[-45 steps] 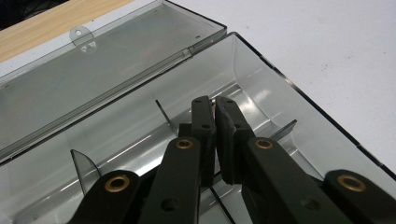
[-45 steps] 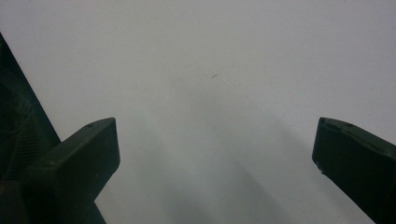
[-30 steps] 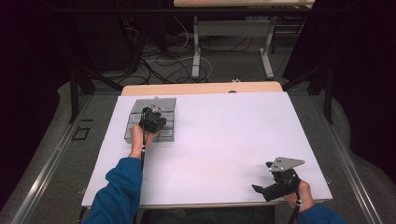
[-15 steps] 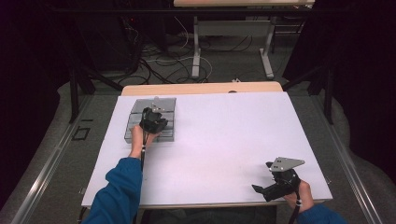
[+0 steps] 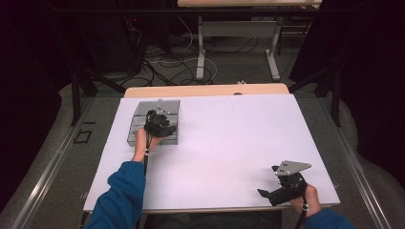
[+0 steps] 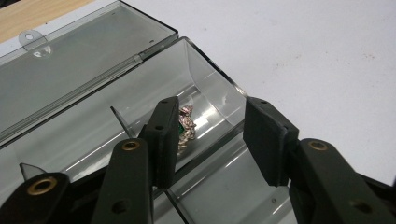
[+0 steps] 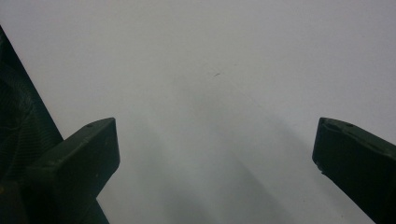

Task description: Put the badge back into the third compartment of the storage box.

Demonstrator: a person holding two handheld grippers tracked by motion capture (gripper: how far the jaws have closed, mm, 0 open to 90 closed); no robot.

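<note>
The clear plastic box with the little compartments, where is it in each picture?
High view: the clear plastic box lies at the white table's far left, under the left gripper.
Left gripper view: it fills the left and middle, lid open, a small shiny trinket in one compartment.
Right gripper view: not in it.
Shared landmark: the white table.

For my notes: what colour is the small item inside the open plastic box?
The small item looks pinkish-silver with a green part, best seen in the left gripper view.
</note>
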